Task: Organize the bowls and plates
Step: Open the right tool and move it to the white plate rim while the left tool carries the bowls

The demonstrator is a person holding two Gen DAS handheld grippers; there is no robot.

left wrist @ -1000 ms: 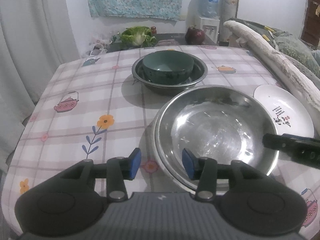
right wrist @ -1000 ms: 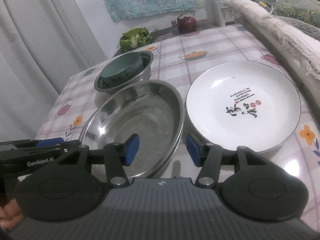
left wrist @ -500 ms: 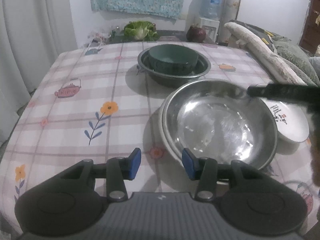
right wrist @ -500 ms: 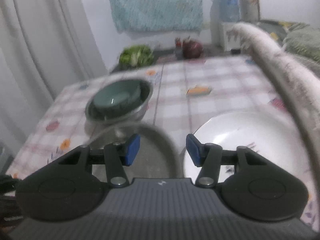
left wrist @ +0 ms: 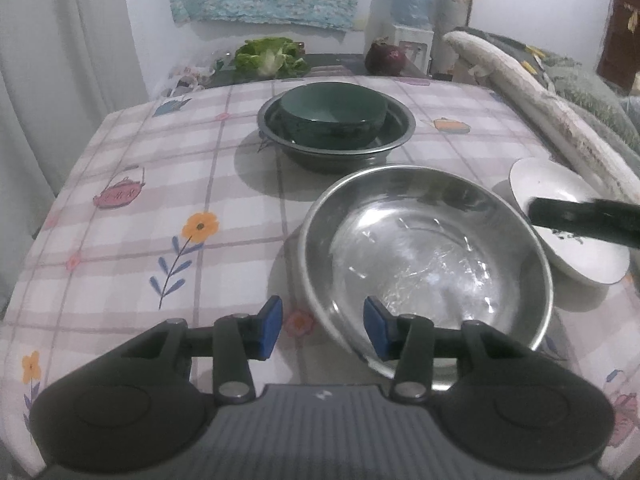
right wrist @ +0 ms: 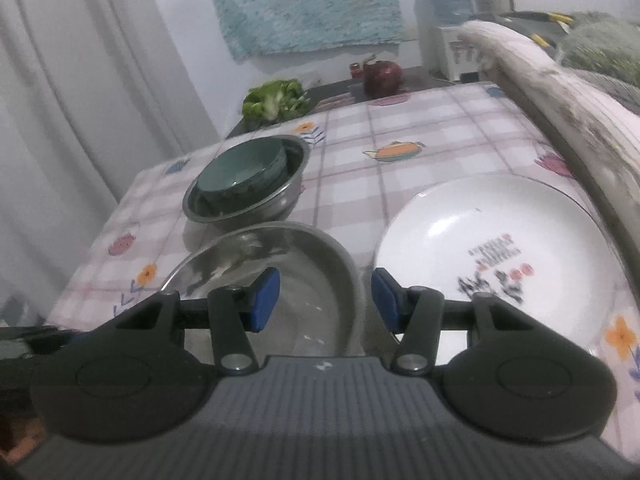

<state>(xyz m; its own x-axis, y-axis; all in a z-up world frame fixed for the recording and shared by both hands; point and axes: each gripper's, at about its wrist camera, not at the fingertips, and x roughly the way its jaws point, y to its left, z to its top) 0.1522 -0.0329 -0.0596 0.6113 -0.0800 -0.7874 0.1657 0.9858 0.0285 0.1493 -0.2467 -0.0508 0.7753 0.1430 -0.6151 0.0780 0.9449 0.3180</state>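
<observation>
Both hand-held grippers, left [left wrist: 322, 329] and right [right wrist: 325, 300], gape empty; white plate [right wrist: 492, 256] near the surface's right edge could slide off if nudged.

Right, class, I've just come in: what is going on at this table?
A person holds a gripper in each hand above a checked tablecloth. The left gripper straddles the near rim of the big steel bowl, jaws closing but not yet gripping. The right gripper hovers open over the gap between that bowl and the white plate. Farther back, a green bowl sits inside a smaller steel bowl.
</observation>
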